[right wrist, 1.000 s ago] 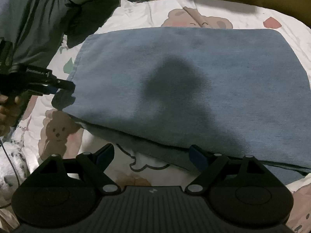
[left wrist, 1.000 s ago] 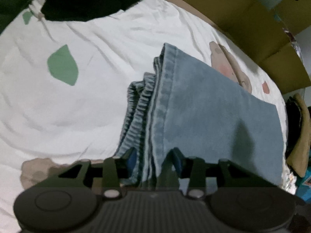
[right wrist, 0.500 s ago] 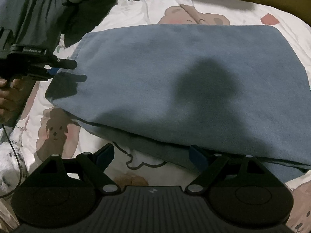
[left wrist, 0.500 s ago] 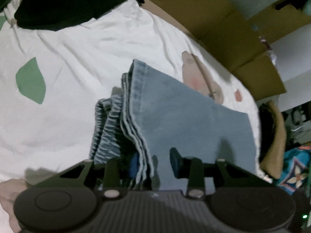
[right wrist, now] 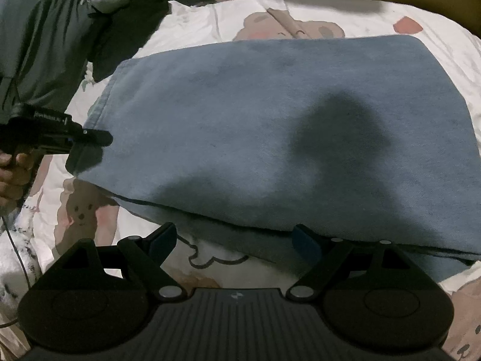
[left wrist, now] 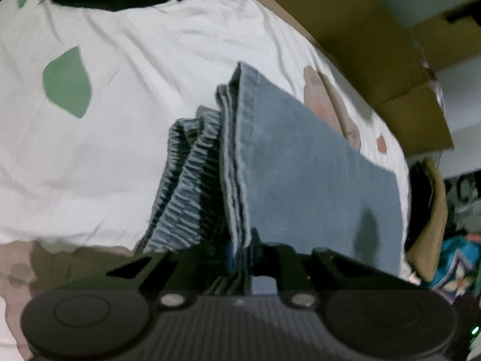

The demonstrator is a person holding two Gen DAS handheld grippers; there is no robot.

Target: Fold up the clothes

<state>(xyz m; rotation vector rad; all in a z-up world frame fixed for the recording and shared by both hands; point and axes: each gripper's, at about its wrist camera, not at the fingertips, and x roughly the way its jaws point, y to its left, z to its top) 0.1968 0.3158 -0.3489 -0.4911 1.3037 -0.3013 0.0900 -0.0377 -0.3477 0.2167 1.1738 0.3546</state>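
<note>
Left tool (left wrist: 242, 251), half-open a second ago, now pinches the stacked hem edges of the folded blue jeans (right wrist: 270, 138), which lie flat on the bear-print bed sheet (right wrist: 249, 18). Right tool (right wrist: 233, 236) hovers wide open at the near fold. Judgement: with the corner gripped, another fold or a lift may follow.

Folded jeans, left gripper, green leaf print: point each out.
folded jeans (right wrist: 270, 138): right wrist view, middle of top layer.
left gripper (left wrist: 240, 252): left wrist view, between fingertips clamping the hem layers.
green leaf print (left wrist: 67, 82): left wrist view, centre of the patch.
</note>
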